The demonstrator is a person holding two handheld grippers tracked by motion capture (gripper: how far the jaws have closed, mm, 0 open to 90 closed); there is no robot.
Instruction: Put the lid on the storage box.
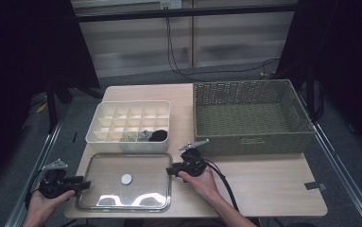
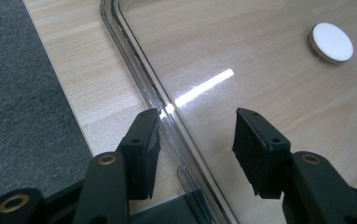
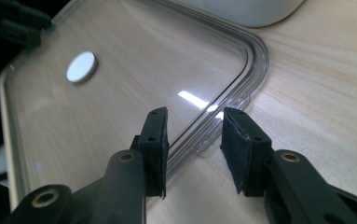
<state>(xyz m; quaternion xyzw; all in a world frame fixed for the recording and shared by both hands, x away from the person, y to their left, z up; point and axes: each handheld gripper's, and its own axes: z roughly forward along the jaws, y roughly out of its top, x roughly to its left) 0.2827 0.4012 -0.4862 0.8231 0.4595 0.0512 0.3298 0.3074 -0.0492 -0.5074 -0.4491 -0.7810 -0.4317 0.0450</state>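
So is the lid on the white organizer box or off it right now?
Off. The clear lid lies flat on the table in front of the white organizer box, whose compartments are open to view. Both hand-held grippers sit open at its side edges.

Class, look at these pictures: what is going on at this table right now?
A person holds a gripper in each hand at opposite edges of a clear lid lying flat on the table. The left gripper and the right gripper are both open, each straddling the lid's rim without clamping it. Behind the lid stands a white divided box with a few small items in its front compartments, and a woven basket stands to its right. The lid is not yet lifted.
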